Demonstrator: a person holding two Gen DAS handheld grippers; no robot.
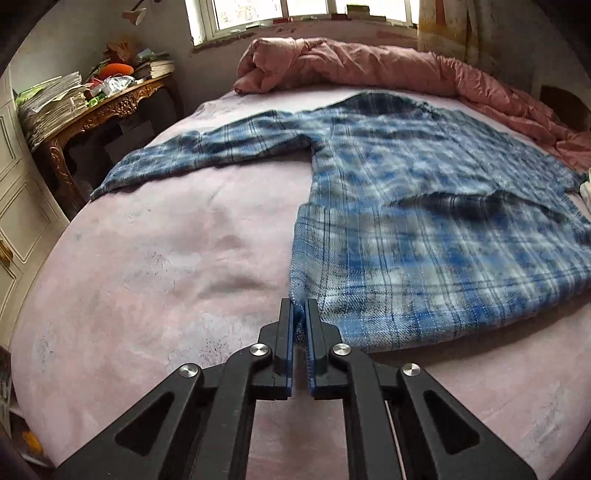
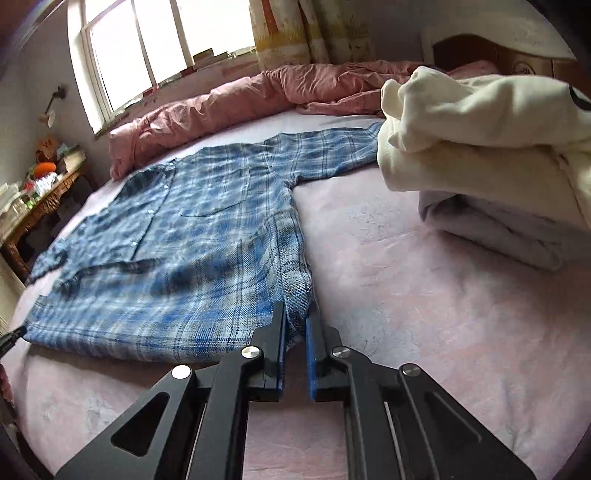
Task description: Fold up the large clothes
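Pink bedding covers the bed (image 1: pixel 147 258), where a blue plaid shirt (image 1: pixel 424 206) lies spread out flat, front up, with its hem nearest both cameras. At the left, the left hand-held gripper (image 1: pixel 299 314) is pinched together on the shirt's near left hem corner, the cloth caught between its blue pads. At the right, the right hand-held gripper (image 2: pixel 295 321) is likewise clamped on the near right hem corner, a fold of plaid squeezed between its fingers. From each gripper the shirt stretches away up the bed toward a rumpled pink quilt (image 1: pixel 369 66) under the window (image 1: pixel 251 11). Only the left view shows the long left sleeve lying out toward a carved wooden table (image 1: pixel 110 107) heaped with papers. Only the right view shows the button placket, the chest pocket and a stack of folded cream and grey clothes (image 2: pixel 480 147) beside the right sleeve.
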